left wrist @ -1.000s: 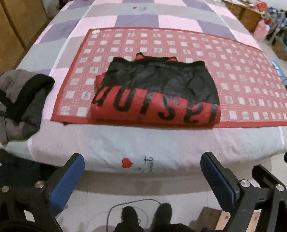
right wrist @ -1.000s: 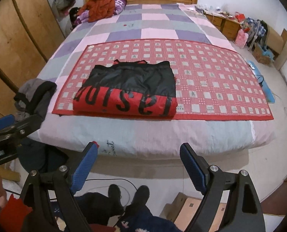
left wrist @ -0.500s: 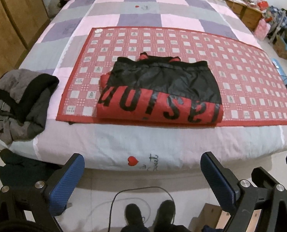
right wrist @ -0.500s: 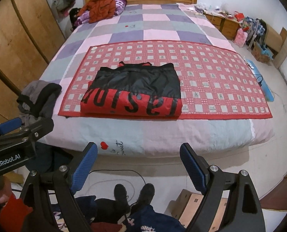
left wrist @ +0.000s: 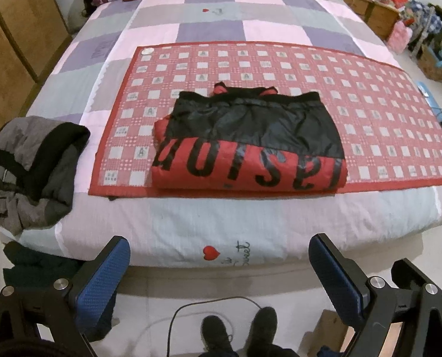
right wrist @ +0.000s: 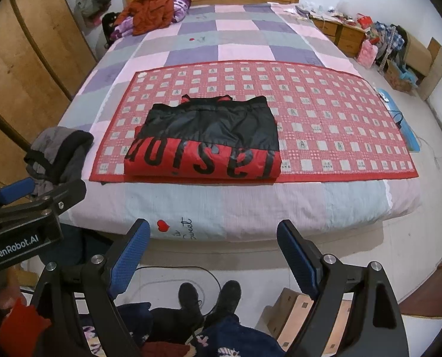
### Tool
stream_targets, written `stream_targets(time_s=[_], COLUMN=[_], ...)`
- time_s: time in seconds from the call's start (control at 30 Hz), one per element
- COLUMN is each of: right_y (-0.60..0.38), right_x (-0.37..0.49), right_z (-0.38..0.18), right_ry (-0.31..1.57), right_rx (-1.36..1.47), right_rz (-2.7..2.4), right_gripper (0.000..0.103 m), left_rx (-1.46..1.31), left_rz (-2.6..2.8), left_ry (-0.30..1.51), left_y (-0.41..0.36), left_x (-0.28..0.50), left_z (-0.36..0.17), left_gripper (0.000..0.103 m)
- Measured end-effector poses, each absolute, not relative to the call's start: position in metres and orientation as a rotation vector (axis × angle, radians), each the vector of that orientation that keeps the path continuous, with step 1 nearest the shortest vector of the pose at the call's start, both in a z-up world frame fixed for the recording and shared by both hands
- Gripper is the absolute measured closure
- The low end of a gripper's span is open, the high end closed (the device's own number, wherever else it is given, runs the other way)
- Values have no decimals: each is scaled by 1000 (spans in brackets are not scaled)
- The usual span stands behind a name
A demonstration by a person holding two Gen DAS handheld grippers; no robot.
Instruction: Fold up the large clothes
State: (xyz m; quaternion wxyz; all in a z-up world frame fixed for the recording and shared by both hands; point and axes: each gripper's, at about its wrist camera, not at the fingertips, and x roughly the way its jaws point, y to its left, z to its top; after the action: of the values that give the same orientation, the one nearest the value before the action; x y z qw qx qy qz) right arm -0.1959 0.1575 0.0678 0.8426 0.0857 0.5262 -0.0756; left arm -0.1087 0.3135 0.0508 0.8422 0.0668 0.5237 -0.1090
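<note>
A red and black jacket [left wrist: 247, 145] with big black letters lies folded into a neat rectangle on the red checked mat [left wrist: 369, 101], near the mat's front edge. It also shows in the right wrist view [right wrist: 206, 142] on the same mat [right wrist: 325, 113]. My left gripper [left wrist: 219, 261] is open and empty, held off the foot of the bed above the floor. My right gripper [right wrist: 213, 247] is open and empty too, also short of the bed. The left gripper's body [right wrist: 21, 217] shows at the left of the right wrist view.
A grey and black garment [left wrist: 33, 166] is heaped at the bed's front left corner. Red and purple clothes [right wrist: 152, 12] lie by the headboard. A wardrobe [right wrist: 27, 68] stands left. Nightstands [right wrist: 336, 32] and clutter stand right. A cable [left wrist: 209, 306] and my shoes lie on the floor below.
Both grippers have drifted left and slightly closer to the bed, so the jacket sits further right in view. The jacket itself has not moved. Both jaws stay open.
</note>
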Motion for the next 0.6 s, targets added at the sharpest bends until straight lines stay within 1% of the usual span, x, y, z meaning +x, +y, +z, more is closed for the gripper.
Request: stream_targets(time_s=[0.6], right_y=[163], right_x=[-197], right_z=[73], right_ry=[1117], right_rx=[203], right_rz=[-174], right_gripper=[14], left_rx=[157], left_rz=[-240], left_ry=[1112], left_y=[319], left_x=[-107], left_z=[49], left_gripper=[4])
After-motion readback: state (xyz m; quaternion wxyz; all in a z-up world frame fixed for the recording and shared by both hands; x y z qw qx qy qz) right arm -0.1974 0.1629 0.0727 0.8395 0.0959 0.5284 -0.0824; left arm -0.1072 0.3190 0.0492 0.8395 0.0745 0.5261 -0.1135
